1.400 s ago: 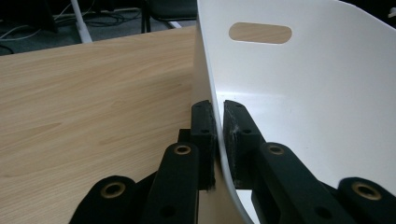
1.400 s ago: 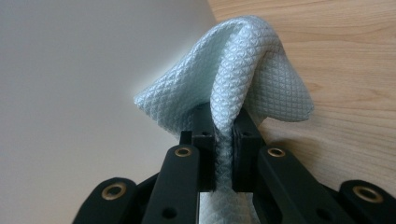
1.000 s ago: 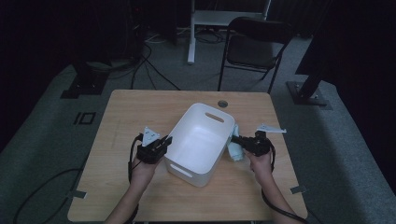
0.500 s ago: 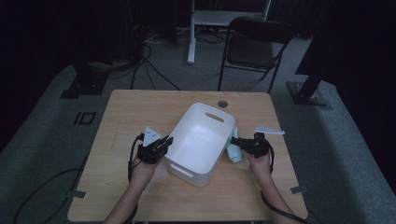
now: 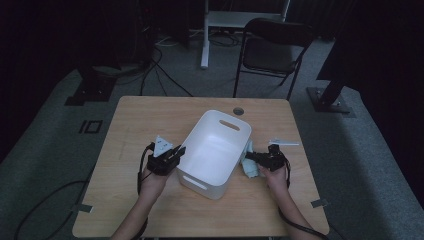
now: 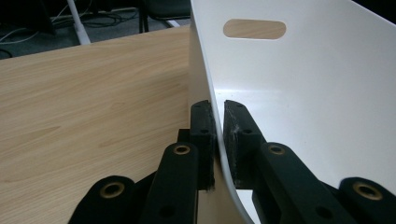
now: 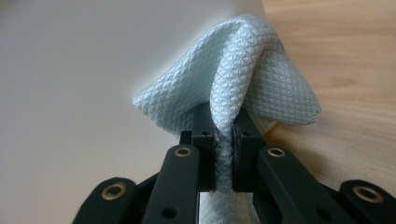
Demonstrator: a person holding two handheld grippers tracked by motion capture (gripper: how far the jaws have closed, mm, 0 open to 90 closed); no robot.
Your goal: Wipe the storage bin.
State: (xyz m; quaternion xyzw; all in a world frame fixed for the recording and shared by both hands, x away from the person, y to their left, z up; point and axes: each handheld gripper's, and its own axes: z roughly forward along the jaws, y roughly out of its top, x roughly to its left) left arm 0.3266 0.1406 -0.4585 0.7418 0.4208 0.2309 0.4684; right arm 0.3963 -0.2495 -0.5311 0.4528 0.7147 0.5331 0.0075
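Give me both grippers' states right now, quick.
Left gripper: closed on the white bin, clamping its side wall.
Right gripper: closed on the pale blue cloth, beside the bin's outer wall.

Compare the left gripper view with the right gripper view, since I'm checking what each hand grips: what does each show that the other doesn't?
Left gripper view: the left gripper clamped on the thin side wall of the white bin, one jaw outside and one inside, with the slot handle beyond. Right gripper view: the right gripper pinching a fold of pale blue cloth beside the bin's outer wall. Both show the bin and the wooden table.
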